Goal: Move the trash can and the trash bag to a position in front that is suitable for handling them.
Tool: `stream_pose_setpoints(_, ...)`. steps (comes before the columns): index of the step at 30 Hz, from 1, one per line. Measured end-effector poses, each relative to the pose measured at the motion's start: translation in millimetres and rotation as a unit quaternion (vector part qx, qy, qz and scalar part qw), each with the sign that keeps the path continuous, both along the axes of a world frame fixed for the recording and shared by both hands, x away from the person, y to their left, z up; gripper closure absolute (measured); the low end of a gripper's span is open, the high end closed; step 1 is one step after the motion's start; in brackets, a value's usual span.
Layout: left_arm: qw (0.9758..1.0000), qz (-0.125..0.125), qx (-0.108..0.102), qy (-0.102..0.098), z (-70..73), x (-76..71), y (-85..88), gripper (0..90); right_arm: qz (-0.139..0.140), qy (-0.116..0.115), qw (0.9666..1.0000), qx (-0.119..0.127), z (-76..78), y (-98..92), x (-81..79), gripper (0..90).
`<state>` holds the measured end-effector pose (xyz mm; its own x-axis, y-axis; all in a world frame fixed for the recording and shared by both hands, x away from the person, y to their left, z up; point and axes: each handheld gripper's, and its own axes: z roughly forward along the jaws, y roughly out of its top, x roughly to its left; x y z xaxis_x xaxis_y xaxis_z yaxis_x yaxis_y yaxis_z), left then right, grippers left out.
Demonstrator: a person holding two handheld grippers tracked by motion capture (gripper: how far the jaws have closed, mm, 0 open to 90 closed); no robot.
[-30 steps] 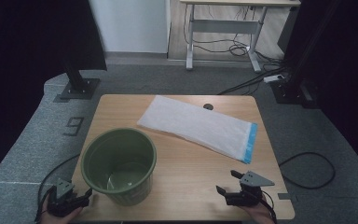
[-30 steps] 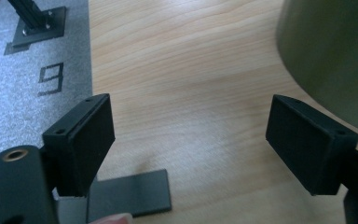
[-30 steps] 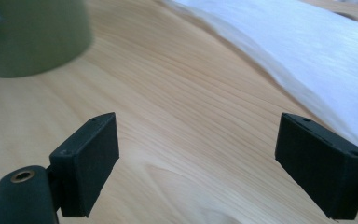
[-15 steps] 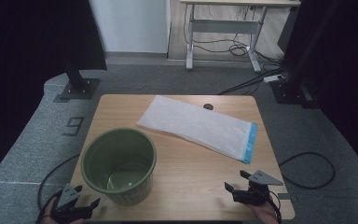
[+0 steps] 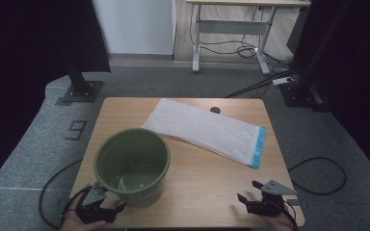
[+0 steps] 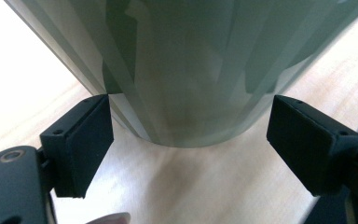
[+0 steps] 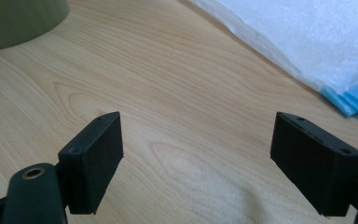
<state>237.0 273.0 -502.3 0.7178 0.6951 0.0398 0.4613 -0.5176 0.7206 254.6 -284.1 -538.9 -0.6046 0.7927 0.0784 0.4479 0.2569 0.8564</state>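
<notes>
A green plastic bucket (image 5: 132, 166) stands upright and empty on the front left of the wooden table (image 5: 207, 185). My left gripper (image 5: 112, 206) is at the table's front left corner, open, its jaws on either side of the bucket's base (image 6: 191, 70) without touching it; the gap between them (image 6: 191, 149) is wide. A flat white plastic bag (image 5: 204, 130) with a blue end strip lies diagonally across the back of the table. My right gripper (image 5: 248, 191) hovers open near the front right edge, with bare wood between its jaws (image 7: 198, 158). The bag (image 7: 303, 37) lies ahead of it to the right.
A small dark hole (image 5: 215, 110) sits near the table's back edge. Cables (image 5: 318, 175) trail on the grey carpet on both sides. A desk frame (image 5: 231, 33) and black stands (image 5: 82, 86) are behind the table. The bucket's edge (image 7: 18, 18) shows far left in the right gripper view.
My left gripper has moved right, up to the bucket's base. My right gripper has drifted slightly right and toward the front edge. Both stay open.
</notes>
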Motion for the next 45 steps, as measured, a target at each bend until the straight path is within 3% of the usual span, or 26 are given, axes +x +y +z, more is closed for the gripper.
stream_pose_setpoints(4, 0.9999, -0.01, 0.004, 0.003, 0.9, 11.5, -11.7, 14.3, -0.005, -0.008, 0.9997, -0.024, 4.6, 2.8, -3.0, 16.5)
stream_pose_setpoints(8, 0.9997, -0.023, -0.002, 0.005, 0.3, 25.6, -27.9, 14.4, 0.013, -0.029, 0.9986, -0.042, 14.9, 14.2, -11.3, 16.6)
stream_pose_setpoints(12, 0.9995, -0.029, -0.003, 0.006, 0.0, 36.3, -42.4, 14.5, 0.01, -0.023, 0.9991, -0.034, 14.1, 14.3, -9.7, 16.5)
stream_pose_setpoints(16, 0.9991, -0.042, 0.003, 0.008, 0.9, 49.4, -54.6, 14.6, 0.011, -0.012, 0.9999, 0.001, 12.2, 14.0, -3.6, 16.6)
stream_pose_setpoints(27, 0.9993, -0.035, 0.004, -0.01, -4.8, 70.0, -102.4, 15.6, 0.02, -0.008, 0.9997, -0.01, 8.4, 21.0, -9.6, 16.7)
stream_pose_setpoints(29, 0.999, -0.035, 0.022, -0.016, -4.2, 70.8, -112.0, 16.1, 0.018, -0.006, 0.9998, -0.011, 6.1, 19.2, -11.2, 16.7)
stream_pose_setpoints(32, 0.9993, -0.032, 0.018, -0.005, -1.7, 68.0, -110.1, 16.3, 0.016, -0.006, 0.9998, -0.009, 5.6, 17.6, -12.9, 16.8)
stream_pose_setpoints(35, 0.9997, -0.015, 0.015, -0.009, 0.4, 60.4, -101.8, 16.3, 0.017, -0.013, 0.9996, -0.017, 6.2, 16.6, -15.4, 17.0)
stream_pose_setpoints(38, 0.9999, 0.012, -0.001, -0.007, 1.8, 48.1, -80.2, 16.3, 0.016, -0.014, 0.9995, -0.024, 5.7, 16.8, -15.4, 17.0)
stream_pose_setpoints(43, 0.9992, 0.037, -0.014, 0.004, -1.6, 43.0, -55.1, 16.4, 0.006, -0.011, 0.9994, -0.033, 3.2, 16.2, -15.8, 16.7)
stream_pose_setpoints(45, 0.9983, 0.056, -0.016, 0.005, -2.3, 43.5, -41.0, 16.4, -0.018, -0.015, 0.9989, -0.04, 1.4, 15.5, -14.2, 14.8)
